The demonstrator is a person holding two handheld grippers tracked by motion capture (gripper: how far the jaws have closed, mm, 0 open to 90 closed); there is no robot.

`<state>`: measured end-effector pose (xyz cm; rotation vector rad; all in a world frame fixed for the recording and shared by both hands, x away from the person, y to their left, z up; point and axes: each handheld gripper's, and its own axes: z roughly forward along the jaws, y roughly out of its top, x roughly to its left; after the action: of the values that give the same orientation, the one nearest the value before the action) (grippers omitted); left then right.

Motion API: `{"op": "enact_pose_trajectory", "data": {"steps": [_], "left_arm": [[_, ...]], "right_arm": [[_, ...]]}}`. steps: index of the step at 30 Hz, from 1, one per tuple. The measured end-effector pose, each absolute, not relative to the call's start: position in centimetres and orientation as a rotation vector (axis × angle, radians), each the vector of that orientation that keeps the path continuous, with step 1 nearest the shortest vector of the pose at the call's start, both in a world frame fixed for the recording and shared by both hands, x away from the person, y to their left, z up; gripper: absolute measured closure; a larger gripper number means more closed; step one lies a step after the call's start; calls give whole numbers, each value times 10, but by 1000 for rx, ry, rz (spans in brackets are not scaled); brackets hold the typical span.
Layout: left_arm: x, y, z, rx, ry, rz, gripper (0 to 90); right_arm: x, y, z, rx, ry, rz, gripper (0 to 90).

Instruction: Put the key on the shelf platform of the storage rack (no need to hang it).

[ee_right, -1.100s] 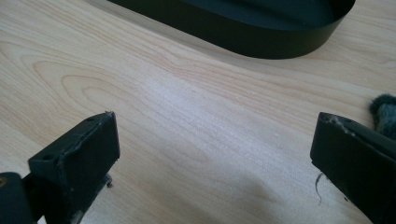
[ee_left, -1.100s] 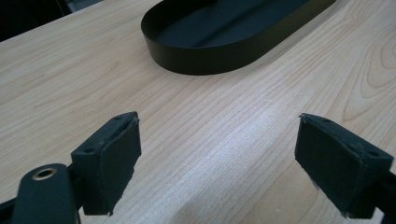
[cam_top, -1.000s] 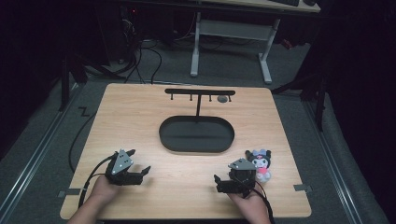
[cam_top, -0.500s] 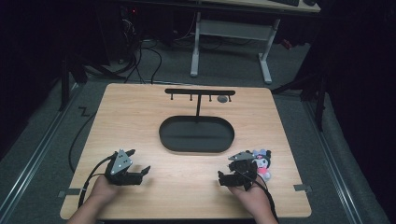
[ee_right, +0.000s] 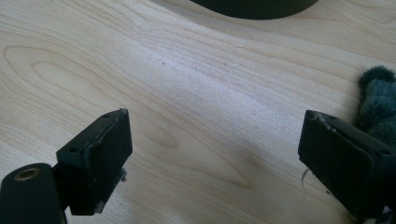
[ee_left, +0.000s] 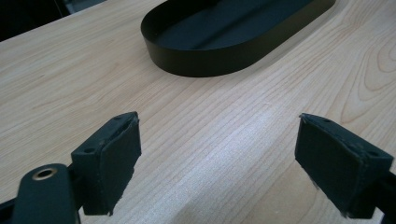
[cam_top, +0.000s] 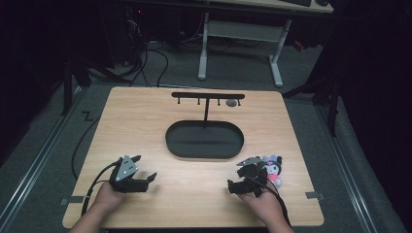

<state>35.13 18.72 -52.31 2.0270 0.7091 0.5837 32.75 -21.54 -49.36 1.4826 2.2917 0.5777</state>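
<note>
1. Left gripper (cam_top: 142,177) lower left of frame, jaws wide apart, empty, resting on table (cam_top: 145,126).
2. Right gripper (cam_top: 243,182) lower right, jaws spread, empty.
3. Plush toy (cam_top: 272,167) just right of it; probably next pick.
4. Swing right, centre on body, close gently; tray (cam_top: 204,151) mid-frame.

We find no text, label, brand, number or sign that can be read in any of the three views.
</note>
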Motion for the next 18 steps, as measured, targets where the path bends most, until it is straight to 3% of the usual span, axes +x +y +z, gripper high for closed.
{"op": "enact_pose_trajectory", "data": {"steps": [18], "left_arm": [[352, 187, -523, 2032, 709, 578, 154]], "right_arm": [[337, -221, -480, 1557, 2483, 470, 162]]}}
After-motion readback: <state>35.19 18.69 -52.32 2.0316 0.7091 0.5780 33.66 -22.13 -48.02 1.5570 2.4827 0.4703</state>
